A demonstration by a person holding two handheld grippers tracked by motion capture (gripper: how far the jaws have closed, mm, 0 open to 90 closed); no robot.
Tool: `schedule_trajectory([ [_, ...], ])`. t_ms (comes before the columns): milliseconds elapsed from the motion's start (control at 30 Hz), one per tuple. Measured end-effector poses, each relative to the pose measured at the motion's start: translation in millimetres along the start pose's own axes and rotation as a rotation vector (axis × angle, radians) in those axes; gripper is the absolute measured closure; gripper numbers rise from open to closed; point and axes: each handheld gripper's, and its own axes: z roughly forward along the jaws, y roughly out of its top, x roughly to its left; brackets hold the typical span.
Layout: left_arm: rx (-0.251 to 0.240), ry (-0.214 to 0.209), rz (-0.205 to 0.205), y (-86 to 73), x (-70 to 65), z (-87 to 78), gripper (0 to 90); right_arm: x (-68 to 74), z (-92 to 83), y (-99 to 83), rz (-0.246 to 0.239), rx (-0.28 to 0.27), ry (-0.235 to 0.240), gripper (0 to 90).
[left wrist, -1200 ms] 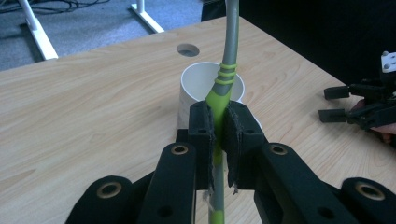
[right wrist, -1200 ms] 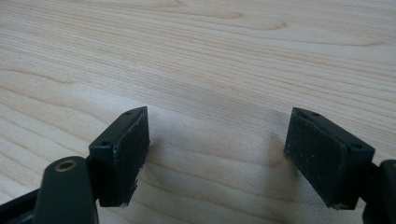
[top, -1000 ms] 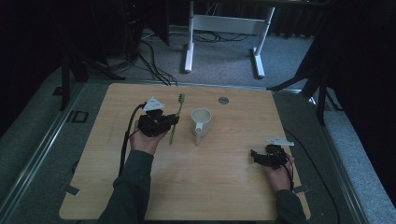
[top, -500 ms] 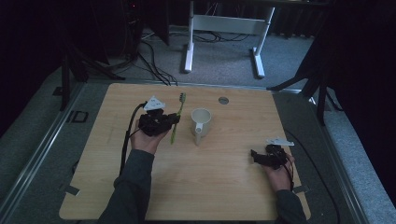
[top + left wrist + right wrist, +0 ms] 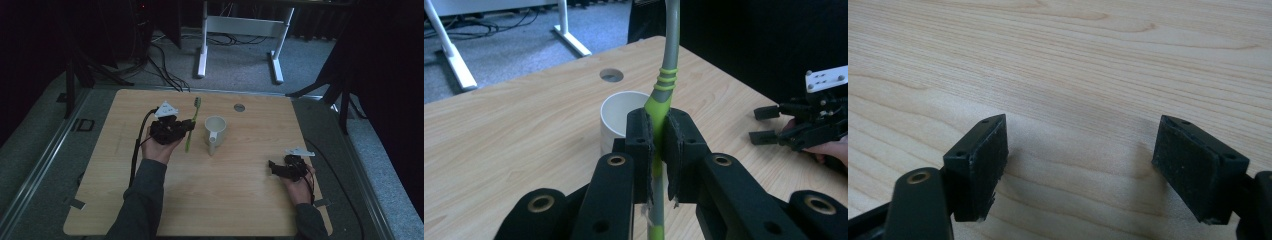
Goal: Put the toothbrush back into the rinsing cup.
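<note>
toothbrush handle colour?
Lime green lower down, grey toward the head; the slim plastic toothbrush shows it best in the left gripper view.

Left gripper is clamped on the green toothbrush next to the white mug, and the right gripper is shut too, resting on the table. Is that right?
Not quite. The right gripper is open: the right gripper view shows its jaws wide apart over bare table. The left gripper does clamp the green toothbrush beside the white mug.
</note>
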Motion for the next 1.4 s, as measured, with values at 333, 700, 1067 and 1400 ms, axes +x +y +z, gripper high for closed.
schedule_trajectory([
  [333,-0.03,-0.009,0.012,1.9,-3.0,3.0,81.8,-0.1,0.1,0.0,-0.001,-0.001,0.0,21.5],
  [700,-0.074,-0.022,0.016,3.4,-6.1,6.4,81.8,0.0,0.0,0.0,0.0,0.0,0.0,21.5],
  [1067,-0.109,-0.024,0.028,4.4,-7.4,8.4,81.8,-0.1,0.1,0.1,-0.001,0.0,0.001,21.5],
  [1400,-0.134,-0.034,0.028,4.8,-8.3,9.5,81.8,-0.1,0.1,0.2,-0.001,0.0,0.001,21.5],
])
